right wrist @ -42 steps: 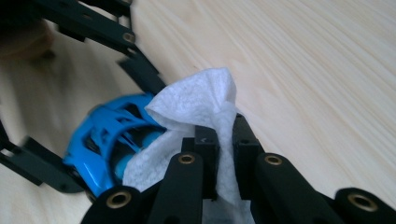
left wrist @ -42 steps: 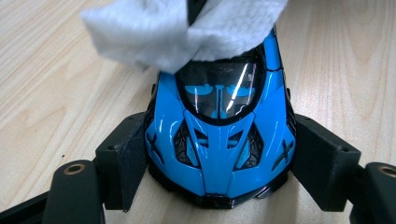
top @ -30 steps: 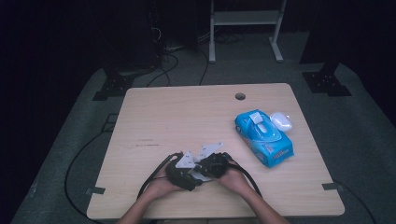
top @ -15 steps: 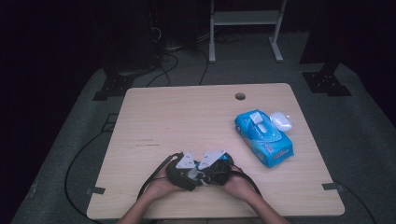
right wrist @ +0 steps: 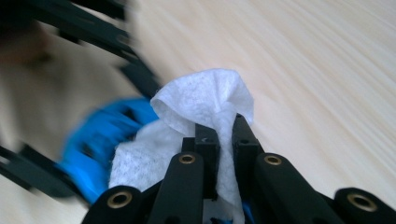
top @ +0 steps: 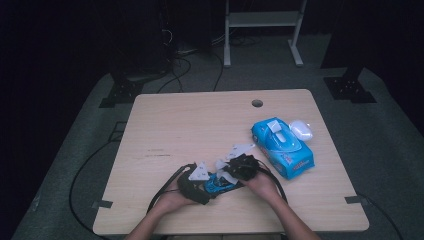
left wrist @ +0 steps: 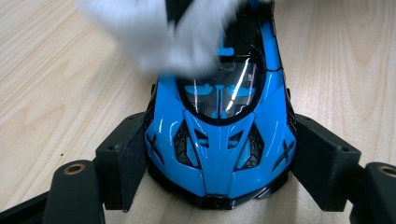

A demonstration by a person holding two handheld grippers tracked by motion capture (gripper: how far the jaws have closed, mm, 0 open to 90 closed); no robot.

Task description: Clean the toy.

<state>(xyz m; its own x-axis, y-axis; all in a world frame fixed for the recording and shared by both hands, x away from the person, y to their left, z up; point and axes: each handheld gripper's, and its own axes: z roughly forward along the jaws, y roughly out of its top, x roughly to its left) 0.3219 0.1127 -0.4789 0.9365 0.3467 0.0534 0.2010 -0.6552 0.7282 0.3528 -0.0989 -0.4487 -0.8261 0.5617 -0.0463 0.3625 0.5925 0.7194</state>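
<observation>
- Since a second ago the right gripper [top: 235, 170] has slid rightward along the toy car [left wrist: 219, 140], jaws pinching a white wipe [right wrist: 205, 100].
- The table [top: 200, 125] carries the car near its front edge.
- The left gripper [left wrist: 219, 168] clamps the car's glossy blue nose, its long axis pointing toward the wipe.

Glossy plastic toy car [left wrist: 219, 140], fibrous matt wipe [right wrist: 201, 107], wood-grain table [top: 200, 125]

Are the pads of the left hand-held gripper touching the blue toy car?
Touching. In the left gripper view the left hand-held gripper has both black pads pressed flat against the sides of the blue toy car, with no gap on either side.
</observation>
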